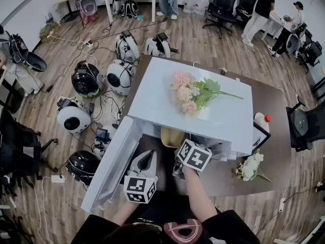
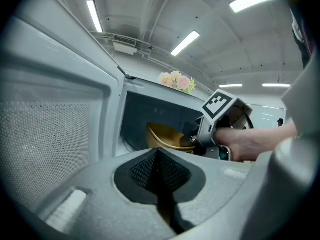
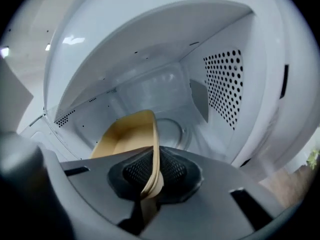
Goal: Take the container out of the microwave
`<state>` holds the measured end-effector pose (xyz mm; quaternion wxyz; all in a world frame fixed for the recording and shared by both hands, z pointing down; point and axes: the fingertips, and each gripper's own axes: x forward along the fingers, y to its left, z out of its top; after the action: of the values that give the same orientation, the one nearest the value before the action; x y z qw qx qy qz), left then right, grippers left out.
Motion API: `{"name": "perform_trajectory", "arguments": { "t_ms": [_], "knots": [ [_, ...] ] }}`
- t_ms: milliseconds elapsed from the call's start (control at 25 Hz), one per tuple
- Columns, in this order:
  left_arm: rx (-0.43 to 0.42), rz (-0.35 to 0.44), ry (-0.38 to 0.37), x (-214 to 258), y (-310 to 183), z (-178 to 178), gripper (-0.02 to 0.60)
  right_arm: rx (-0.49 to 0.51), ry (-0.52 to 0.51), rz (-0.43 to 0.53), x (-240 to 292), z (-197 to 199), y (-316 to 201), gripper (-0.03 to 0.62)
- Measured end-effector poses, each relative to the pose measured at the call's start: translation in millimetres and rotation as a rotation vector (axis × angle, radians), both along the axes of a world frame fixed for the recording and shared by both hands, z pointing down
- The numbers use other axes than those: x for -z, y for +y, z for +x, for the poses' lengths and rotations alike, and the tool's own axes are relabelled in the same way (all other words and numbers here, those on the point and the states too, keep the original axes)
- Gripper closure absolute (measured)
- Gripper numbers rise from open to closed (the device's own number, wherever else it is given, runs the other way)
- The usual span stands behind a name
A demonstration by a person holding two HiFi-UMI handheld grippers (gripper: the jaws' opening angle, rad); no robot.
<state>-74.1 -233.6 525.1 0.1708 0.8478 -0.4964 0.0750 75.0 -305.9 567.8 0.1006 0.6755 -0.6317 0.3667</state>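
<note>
- My right gripper (image 3: 151,173) clamps the rim of the tan container (image 3: 122,136), just ahead inside the microwave (image 3: 225,84) — lift-out in hand.
- Next: draw it straight back, level; left gripper (image 2: 157,164) closed, empty.

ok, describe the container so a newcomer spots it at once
White microwave on the brown table, door swung open. In its cavity is a shallow tan container, rim pinched in the jaws of the right gripper; nothing else inside is tan.
</note>
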Motion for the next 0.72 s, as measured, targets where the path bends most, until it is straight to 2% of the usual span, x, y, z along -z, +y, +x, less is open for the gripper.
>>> {"name": "perform_trajectory", "arguments": {
  "t_ms": [720],
  "knots": [
    [0.045,-0.004,-0.026,5,28,3,0.572,0.067,0.02,-0.019,14,13,52,0.566]
  ]
}}
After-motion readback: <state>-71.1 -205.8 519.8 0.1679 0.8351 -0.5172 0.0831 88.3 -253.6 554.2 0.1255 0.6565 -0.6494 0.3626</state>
